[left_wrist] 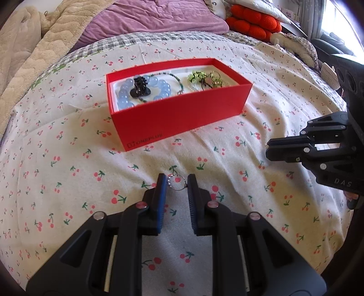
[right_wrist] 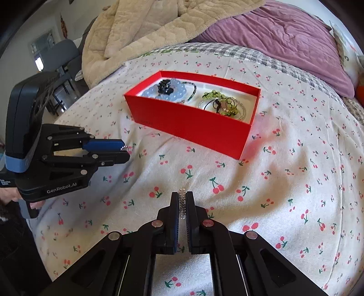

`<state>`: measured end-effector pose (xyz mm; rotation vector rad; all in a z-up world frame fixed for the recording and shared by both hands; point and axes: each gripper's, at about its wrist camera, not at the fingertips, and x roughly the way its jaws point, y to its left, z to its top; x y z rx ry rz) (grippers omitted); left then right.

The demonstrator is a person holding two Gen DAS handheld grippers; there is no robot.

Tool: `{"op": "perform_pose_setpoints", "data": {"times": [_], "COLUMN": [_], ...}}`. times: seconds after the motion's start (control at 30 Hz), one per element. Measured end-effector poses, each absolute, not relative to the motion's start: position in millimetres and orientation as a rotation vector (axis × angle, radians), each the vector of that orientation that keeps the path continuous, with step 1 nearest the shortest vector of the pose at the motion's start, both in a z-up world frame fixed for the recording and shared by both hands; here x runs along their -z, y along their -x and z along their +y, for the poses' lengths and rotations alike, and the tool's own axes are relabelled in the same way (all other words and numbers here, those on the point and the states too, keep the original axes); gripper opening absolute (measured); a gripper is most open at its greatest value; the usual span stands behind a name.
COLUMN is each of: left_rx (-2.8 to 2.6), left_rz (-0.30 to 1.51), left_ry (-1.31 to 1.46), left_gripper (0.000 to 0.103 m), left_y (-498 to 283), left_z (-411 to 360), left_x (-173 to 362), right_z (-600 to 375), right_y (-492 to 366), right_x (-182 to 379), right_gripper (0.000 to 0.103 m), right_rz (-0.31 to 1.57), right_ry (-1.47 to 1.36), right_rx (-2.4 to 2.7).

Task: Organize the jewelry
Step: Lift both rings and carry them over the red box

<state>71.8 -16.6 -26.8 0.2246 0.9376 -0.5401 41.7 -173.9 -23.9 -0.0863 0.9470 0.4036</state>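
Left wrist view shows my left gripper (left_wrist: 176,184) pinching a thin hoop (left_wrist: 178,182); right gripper (right_wrist: 182,200) clamps a bead strand (right_wrist: 182,206); red box (left_wrist: 182,118) already holds bracelets; these two remain.

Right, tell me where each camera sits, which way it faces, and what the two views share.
Left wrist: on the left gripper, looking down its fingers over the cherry-print bedspread at the red box; it grips a small ring; right gripper at the right edge.
Right wrist: on the right gripper, shut on a beaded piece; left gripper and a hand at left.
Shared: box, bedspread, purple pillow.
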Motion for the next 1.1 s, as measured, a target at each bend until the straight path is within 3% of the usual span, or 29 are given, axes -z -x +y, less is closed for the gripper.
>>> {"op": "perform_pose_setpoints", "data": {"times": [1.1], "left_rx": [0.527], "left_rz": [0.835], "left_ry": [-0.121], "left_gripper": [0.02], "left_y": [-100.8], "left_z": [-38.1], "left_x": [-45.6], "right_z": [-184.3], "right_y": [-80.1], "right_x": [-50.9], "right_gripper": [0.005], "right_rz": [0.821], "right_ry": [-0.052], "right_rx": [-0.345]}}
